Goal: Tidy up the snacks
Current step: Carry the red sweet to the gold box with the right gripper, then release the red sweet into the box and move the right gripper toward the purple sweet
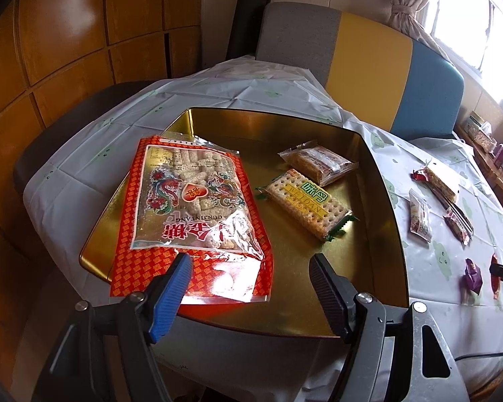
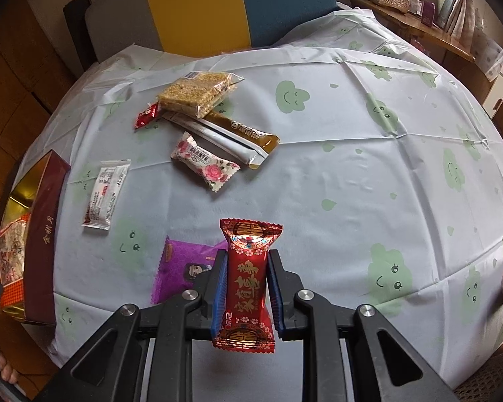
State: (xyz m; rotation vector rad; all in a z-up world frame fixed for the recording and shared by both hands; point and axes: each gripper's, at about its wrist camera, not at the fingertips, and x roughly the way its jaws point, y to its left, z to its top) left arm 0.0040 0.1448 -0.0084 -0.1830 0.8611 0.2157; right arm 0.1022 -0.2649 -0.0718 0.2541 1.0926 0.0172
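Observation:
In the right wrist view my right gripper is shut on a red candy packet with gold print, held upright just above the tablecloth. A purple packet lies under it to the left. Farther back lie a white-and-red packet, a floral packet, a brown stick sachet, a sesame bar and a small red candy. In the left wrist view my left gripper stands open over the near side of the gold tin. The tin holds a big red bag, a cracker pack and a wrapped bar.
A round table with a cloud-print tablecloth carries everything. A grey, yellow and blue chair back stands behind it, with wooden panels on the left. A side shelf with a tissue box is at the far right. Fingers show at the lower left.

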